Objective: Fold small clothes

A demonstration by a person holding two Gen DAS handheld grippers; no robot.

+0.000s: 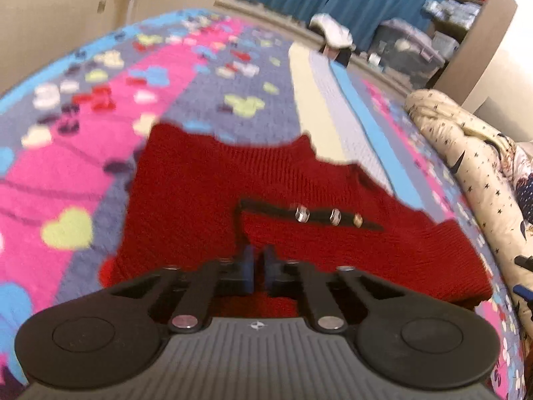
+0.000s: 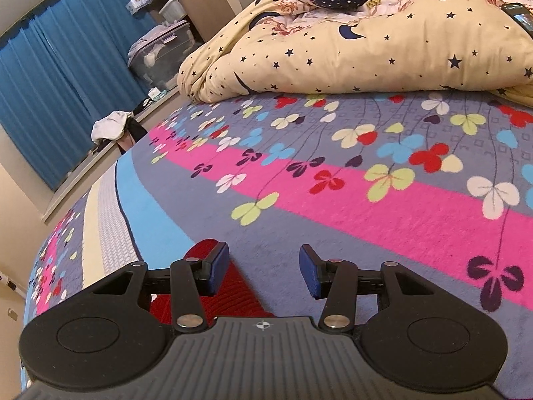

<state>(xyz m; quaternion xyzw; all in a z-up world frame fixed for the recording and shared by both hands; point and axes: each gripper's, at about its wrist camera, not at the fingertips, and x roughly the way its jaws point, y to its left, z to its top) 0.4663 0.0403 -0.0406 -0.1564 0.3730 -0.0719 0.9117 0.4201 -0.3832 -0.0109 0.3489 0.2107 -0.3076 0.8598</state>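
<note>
My left claw (image 1: 257, 268) is pressed together over the red sweater (image 1: 206, 186), which lies flat on the bed (image 1: 60, 173) ahead of it. My right claw (image 2: 265, 275) is spread, sweater edge (image 2: 230, 286) under its left finger; clear bedspread beyond, quilt (image 2: 349, 50) farther off.

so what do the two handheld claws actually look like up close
Both match: the left claw and right claw each have blue pads on black linkage arms with silver pivot pins, two round black discs, and a grey ribbed base bearing a small crosshair mark.
</note>
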